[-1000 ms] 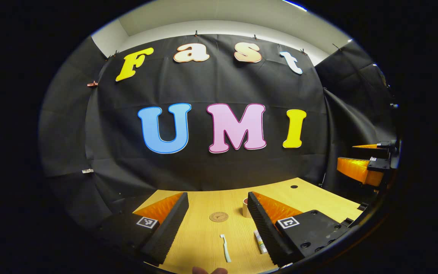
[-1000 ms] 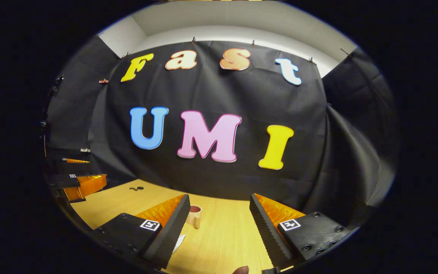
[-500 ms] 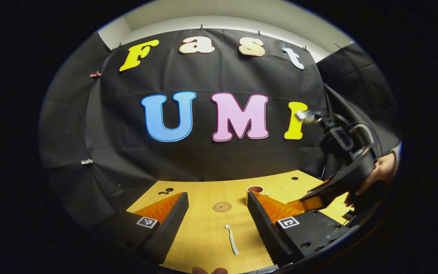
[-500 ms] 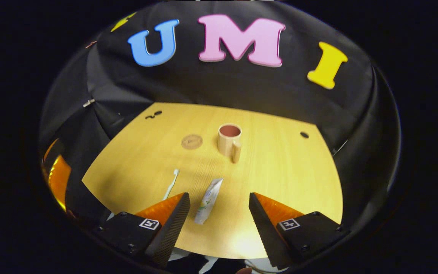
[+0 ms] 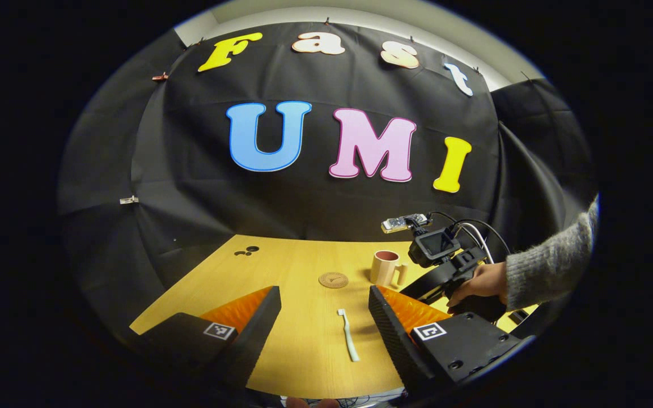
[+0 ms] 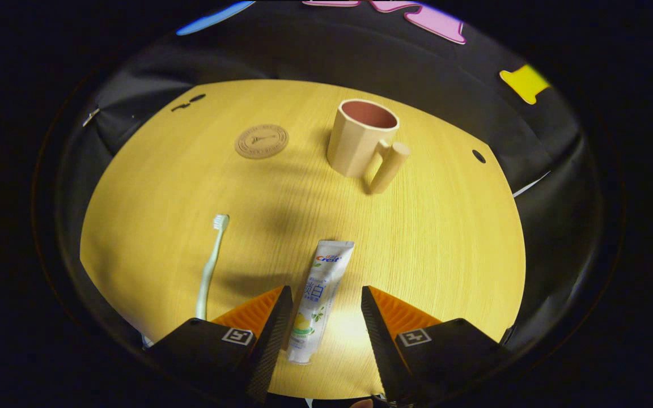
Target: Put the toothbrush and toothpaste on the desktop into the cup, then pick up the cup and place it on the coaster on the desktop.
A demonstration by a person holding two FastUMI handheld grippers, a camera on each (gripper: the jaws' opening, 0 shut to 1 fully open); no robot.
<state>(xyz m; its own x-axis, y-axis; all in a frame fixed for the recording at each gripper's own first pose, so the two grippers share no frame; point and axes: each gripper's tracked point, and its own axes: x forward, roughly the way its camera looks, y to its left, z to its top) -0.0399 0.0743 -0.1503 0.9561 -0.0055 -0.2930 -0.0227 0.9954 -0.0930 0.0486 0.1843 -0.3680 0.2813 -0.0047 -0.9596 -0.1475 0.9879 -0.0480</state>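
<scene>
Toothpaste point(image 6: 319, 300), toothbrush point(image 6: 208, 266), cup point(image 6: 360, 137) and coaster point(image 6: 261, 140) all sit apart on the wooden bench point(image 6: 445, 238), so by my reading no part of the task is finished yet. In the right gripper view I look steeply down on the bench: the toothpaste tube lies flat, its lower half between the two spread fingers of my right hand-held gripper point(image 6: 322, 340), which stands open around it; whether either finger touches the tube I cannot tell. The pale green toothbrush lies flat to the left of the tube, bristle end pointing away from me. The beige cup stands upright farther off, empty inside as far as I can see, handle turned toward me. The round coaster lies bare to the left of the cup, well apart from it. In the left gripper view my left hand-held gripper point(image 5: 325, 317) is open and empty above the bench, with the toothbrush point(image 5: 348, 334) on the wood between its fingers and ahead of them. Beyond are the coaster point(image 5: 333, 280) and the cup point(image 5: 386, 268), and at the right a hand point(image 5: 476, 283) in a grey knitted sleeve point(image 5: 550, 263) holds the other device low over the bench. Left to do, I judge: grip the tube, drop it in the cup, do likewise with the brush, then move the cup onto the coaster.
</scene>
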